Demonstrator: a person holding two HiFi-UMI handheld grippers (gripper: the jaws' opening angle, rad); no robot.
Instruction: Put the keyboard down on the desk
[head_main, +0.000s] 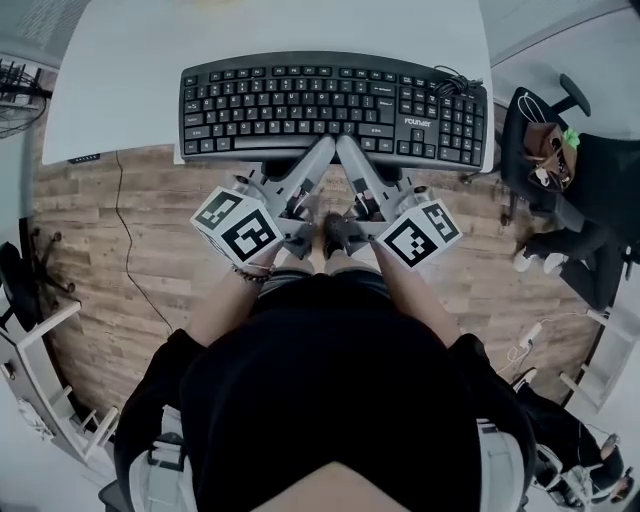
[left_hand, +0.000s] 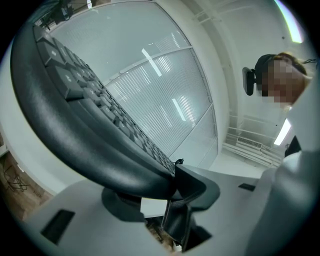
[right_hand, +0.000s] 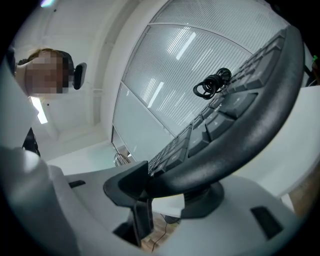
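A black keyboard (head_main: 330, 105) lies level over the white desk (head_main: 130, 80), and its front rim overhangs the desk's near edge. Its coiled black cable (head_main: 452, 85) rests on the right end of the keys. My left gripper (head_main: 322, 148) and right gripper (head_main: 347, 148) meet side by side at the middle of the front rim, each shut on it. In the left gripper view the keyboard (left_hand: 75, 125) runs up to the left from the left gripper (left_hand: 167, 182), clamped between its jaws. In the right gripper view the keyboard (right_hand: 240, 145) and cable (right_hand: 212, 82) run up to the right from the right gripper (right_hand: 152, 185).
Wooden floor (head_main: 150, 230) shows below the desk edge, with a thin cable (head_main: 128, 250) trailing across it. A black office chair with a bag (head_main: 545, 150) stands at the right. White shelving (head_main: 40, 350) is at the left, and a power strip (head_main: 528, 335) lies at the right.
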